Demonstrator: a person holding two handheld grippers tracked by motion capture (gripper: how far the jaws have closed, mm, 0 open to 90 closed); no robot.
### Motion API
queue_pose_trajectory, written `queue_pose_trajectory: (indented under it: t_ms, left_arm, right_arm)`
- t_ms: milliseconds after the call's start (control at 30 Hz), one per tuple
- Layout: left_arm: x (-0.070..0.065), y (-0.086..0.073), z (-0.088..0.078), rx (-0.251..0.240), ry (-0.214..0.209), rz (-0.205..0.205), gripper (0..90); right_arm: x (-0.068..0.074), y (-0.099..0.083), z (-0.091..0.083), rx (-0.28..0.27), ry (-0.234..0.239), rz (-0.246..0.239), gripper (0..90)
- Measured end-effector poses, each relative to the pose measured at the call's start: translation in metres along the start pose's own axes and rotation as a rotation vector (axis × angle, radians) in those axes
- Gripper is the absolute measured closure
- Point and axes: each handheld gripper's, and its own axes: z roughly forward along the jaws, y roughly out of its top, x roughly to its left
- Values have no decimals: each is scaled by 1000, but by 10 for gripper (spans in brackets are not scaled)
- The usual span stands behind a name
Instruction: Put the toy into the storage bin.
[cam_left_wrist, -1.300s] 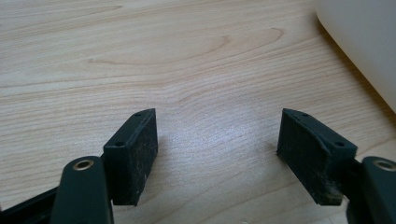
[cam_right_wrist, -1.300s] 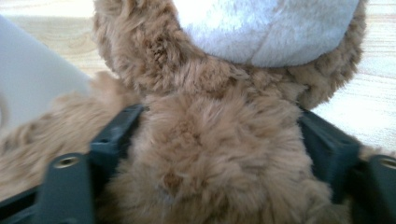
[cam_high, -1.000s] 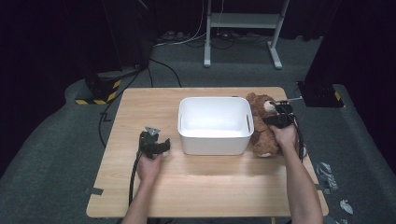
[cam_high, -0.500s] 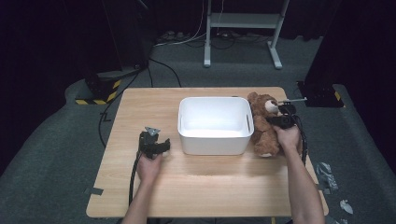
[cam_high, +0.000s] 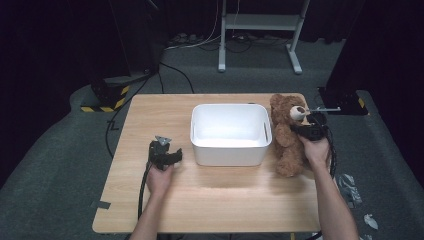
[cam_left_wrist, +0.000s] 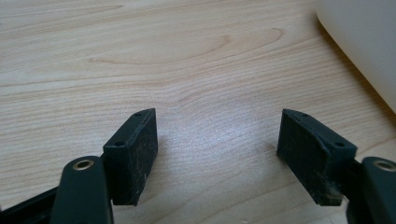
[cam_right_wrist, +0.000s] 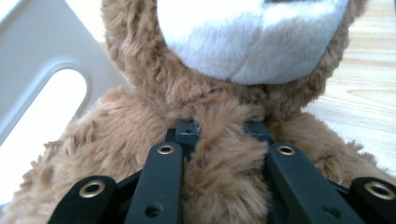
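Left hand-held gripper (cam_high: 167, 156): parked on the light wooden counter (cam_high: 150, 120) at the near left, jaws wide and empty, out of the way. Centre: white rectangular plastic tub (cam_high: 229, 132), open, likely the destination. Right: brown plush teddy bear (cam_high: 286, 135) just beside the tub's right wall, chest fur pinched by the right hand-held gripper (cam_right_wrist: 219, 140), jaws just closing, probably for lifting.
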Motion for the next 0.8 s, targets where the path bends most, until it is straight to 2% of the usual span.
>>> queue_pose_trajectory:
  t_ms: [200, 400, 667, 800]
  left_arm:
    - [0, 0, 0, -1, 0, -1, 288]
    - [0, 0, 0, -1, 1, 0, 287]
    - [0, 0, 0, 1, 0, 2, 288]
    - [0, 0, 0, 1, 0, 2, 287]
  right_arm:
    - [1, -7, -18, -45, 0, -35, 759]
    - [3, -12, -30, -78, 7, -50, 759]
    - [8, -14, -43, -128, 42, -52, 758]
    - [11, -15, -54, -171, 62, -45, 759]
